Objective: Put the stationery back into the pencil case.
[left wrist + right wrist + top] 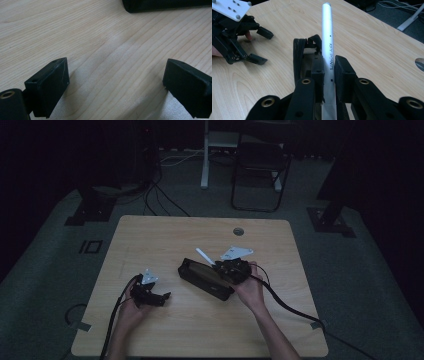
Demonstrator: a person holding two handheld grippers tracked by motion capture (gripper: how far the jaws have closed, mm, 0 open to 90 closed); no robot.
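Note:
A black pencil case (206,278) lies open near the middle of the wooden table (150,235). My right gripper (226,267) is over the case's right end, shut on a white pen (204,256) that points up and to the left. In the right gripper view the pen (328,42), printed "KEY POINTS", runs up between the two pads (344,75), above the open case (304,60). My left gripper (164,297) rests low on the table left of the case, jaws wide apart with bare wood between them (116,80). The case's edge (165,5) shows at the top.
A round cable hole (238,231) sits near the table's far edge. Behind the table stand a black chair (260,165) and a white post (205,155), with cables on the floor. Black cables trail from both grippers off the near edge.

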